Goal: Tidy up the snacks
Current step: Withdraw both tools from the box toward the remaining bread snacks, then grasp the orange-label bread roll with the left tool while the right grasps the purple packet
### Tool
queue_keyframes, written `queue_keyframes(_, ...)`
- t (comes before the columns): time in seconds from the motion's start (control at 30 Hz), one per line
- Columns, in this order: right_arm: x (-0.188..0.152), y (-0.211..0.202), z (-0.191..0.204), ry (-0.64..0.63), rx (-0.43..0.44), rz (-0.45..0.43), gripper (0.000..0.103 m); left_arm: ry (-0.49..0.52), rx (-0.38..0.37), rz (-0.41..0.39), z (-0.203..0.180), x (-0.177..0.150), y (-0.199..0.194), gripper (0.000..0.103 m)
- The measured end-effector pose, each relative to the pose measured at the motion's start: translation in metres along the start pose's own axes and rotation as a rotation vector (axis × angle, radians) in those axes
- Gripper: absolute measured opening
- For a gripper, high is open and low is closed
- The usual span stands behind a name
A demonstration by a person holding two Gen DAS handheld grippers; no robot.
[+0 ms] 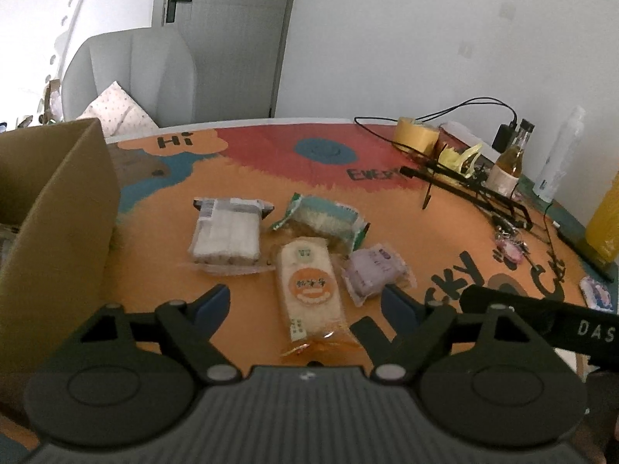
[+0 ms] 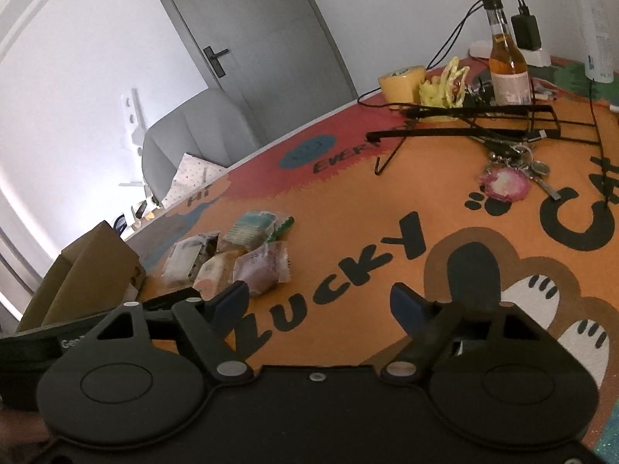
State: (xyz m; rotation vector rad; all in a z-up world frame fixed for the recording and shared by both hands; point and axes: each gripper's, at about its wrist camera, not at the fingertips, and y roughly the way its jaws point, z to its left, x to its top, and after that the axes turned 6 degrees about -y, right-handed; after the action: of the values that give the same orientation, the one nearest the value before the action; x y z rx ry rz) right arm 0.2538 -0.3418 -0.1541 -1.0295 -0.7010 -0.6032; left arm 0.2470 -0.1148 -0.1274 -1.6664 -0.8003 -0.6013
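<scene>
Several wrapped snacks lie together on the orange mat. In the left wrist view they are a white pack, a green-edged pack, a long orange-label pack and a purple pack. My left gripper is open and empty, its fingers either side of the orange-label pack, just short of it. My right gripper is open and empty over the mat's lettering, right of the snacks; the purple pack is nearest it. An open cardboard box stands left of the snacks; it also shows in the right wrist view.
At the table's back right are a yellow tape roll, a glass bottle, a black wire rack, keys and cables. A yellow container stands at the right edge. A grey chair is behind the table.
</scene>
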Motion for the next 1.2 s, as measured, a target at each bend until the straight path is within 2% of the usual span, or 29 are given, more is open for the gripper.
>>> queue_keyframes(0.13, 0.002, 0.006, 0.001, -0.006, 0.008, 0.005, 0.077, -0.004, 0.008, 0.014, 0.0, -0.001, 0.012, 0.081)
queue_keyframes(0.2, 0.003, 0.009, 0.001, -0.001, 0.011, 0.006, 0.075, -0.011, 0.01, 0.021, 0.001, -0.001, 0.017, 0.071)
queue_keyframes(0.33, 0.009, 0.016, 0.004, 0.008, 0.016, 0.002, 0.075, -0.024, 0.023, 0.026, 0.005, -0.003, 0.027, 0.059)
queue_keyframes(0.4, 0.013, 0.019, 0.009, -0.001, 0.021, -0.007, 0.075, -0.014, 0.04, 0.021, 0.006, -0.002, 0.028, 0.034)
queue_keyframes(0.53, 0.017, 0.03, 0.018, -0.014, 0.028, -0.006, 0.075, -0.066, 0.034, 0.035, 0.016, 0.002, 0.023, 0.033)
queue_keyframes(0.73, 0.019, 0.048, 0.032, -0.043, 0.028, 0.006, 0.076, -0.077, 0.041, -0.001, 0.022, 0.005, 0.008, 0.033)
queue_keyframes(0.9, 0.02, 0.057, 0.042, -0.073, 0.022, 0.013, 0.081, -0.094, 0.042, -0.009, 0.026, 0.007, 0.005, 0.033)
queue_keyframes(1.03, 0.02, 0.064, 0.051, -0.099, 0.013, 0.019, 0.081, -0.1, 0.048, -0.008, 0.027, 0.007, 0.007, 0.033)
queue_keyframes(1.1, 0.019, 0.067, 0.052, -0.101, 0.01, 0.032, 0.074, -0.099, 0.051, -0.003, 0.027, 0.006, 0.008, 0.033)
queue_keyframes(1.13, 0.018, 0.069, 0.052, -0.099, 0.008, 0.048, 0.063, -0.102, 0.049, -0.001, 0.028, 0.005, 0.008, 0.033)
queue_keyframes(1.2, 0.015, 0.069, 0.053, -0.124, -0.011, 0.058, 0.052, -0.102, 0.05, 0.0, 0.028, 0.004, 0.007, 0.033)
